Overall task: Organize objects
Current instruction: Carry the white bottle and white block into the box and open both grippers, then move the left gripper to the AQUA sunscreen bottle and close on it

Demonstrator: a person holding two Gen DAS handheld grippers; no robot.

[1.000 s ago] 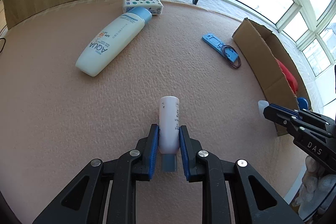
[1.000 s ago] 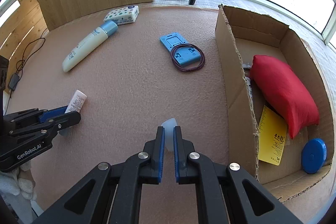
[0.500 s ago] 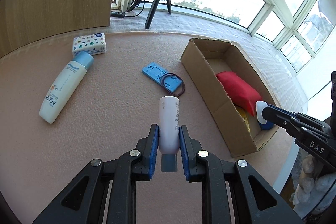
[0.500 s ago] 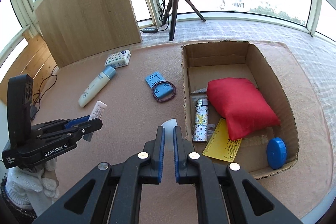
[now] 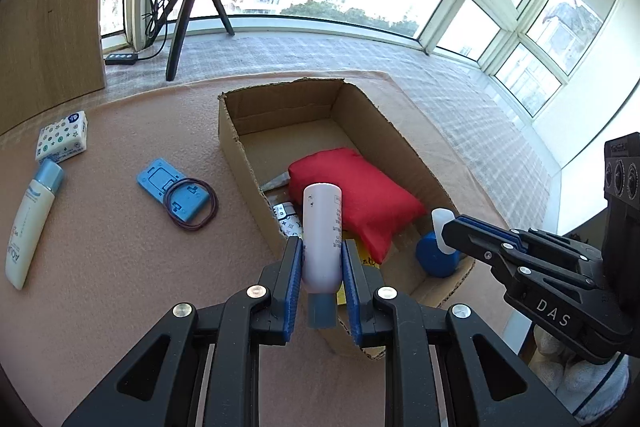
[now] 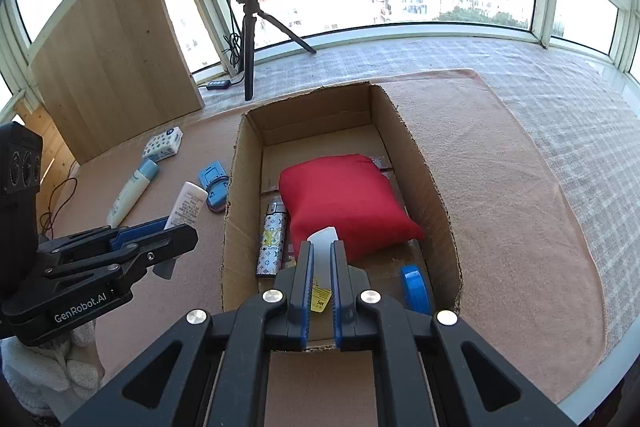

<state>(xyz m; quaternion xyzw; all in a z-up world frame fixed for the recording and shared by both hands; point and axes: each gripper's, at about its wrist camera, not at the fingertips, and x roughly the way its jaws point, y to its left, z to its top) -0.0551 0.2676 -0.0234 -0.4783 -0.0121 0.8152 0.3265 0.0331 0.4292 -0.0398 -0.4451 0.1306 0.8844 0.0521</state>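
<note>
Left wrist view: the left gripper (image 5: 321,269) is clamped on a white tube (image 5: 322,233) with a grey-blue cap, cap end toward the camera, held above the near left wall of the cardboard box (image 5: 244,163). Inside the box lie a red cushion (image 5: 356,195), a blue round lid (image 5: 436,259) and a patterned lighter (image 5: 286,221). On the pink mat (image 5: 100,247) to the left of the box are a blue plastic plate (image 5: 172,195) with a dark cord ring on it, a long sunscreen tube (image 5: 28,223) and a spotted tissue pack (image 5: 62,137).

Right wrist view: the right gripper (image 6: 321,279) has its jaws pressed narrow on a small translucent white piece (image 6: 323,241), held over the near end of the box, in front of the red cushion. The yellow card (image 6: 319,294) shows between the fingers, on the box floor
</note>
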